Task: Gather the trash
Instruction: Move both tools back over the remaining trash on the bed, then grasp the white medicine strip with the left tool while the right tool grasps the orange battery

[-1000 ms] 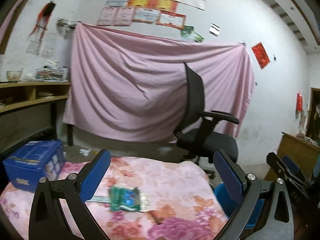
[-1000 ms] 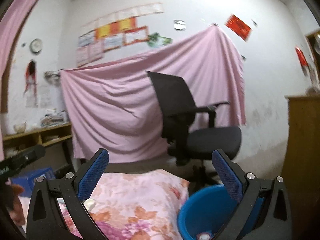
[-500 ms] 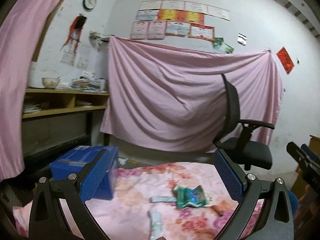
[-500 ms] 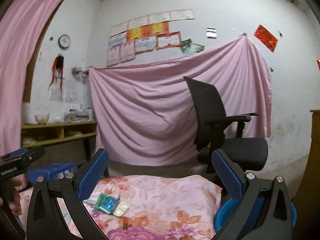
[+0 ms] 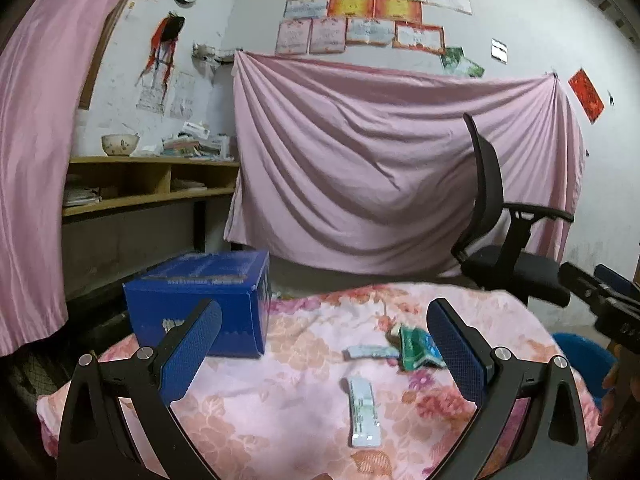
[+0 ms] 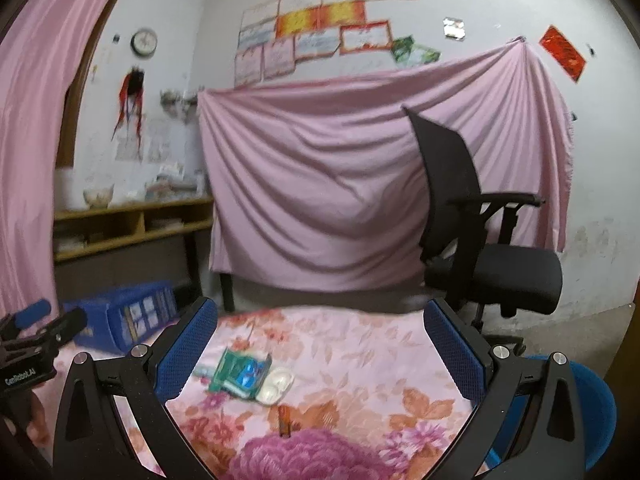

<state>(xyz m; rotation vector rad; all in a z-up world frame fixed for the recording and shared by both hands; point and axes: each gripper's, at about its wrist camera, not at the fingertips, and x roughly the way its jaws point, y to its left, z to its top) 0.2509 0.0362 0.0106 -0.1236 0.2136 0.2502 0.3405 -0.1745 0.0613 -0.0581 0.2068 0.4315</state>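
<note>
Several bits of trash lie on a pink floral cloth. A green wrapper rests mid-table, with a pale flat wrapper to its left and a white sachet nearer me. A small white blister piece touches the green wrapper, and an orange scrap lies closer. My left gripper hovers open above the cloth, empty. My right gripper is also open and empty, above the green wrapper. A blue bin stands at the table's right edge.
A blue cardboard box sits on the table's left side. A black office chair stands behind the table on the right. A pink sheet hangs on the far wall. Wooden shelves line the left wall.
Both grippers swung leftward, away from the blue bin and chair, bringing the blue box and the trash on the cloth into view. Both stayed open.
</note>
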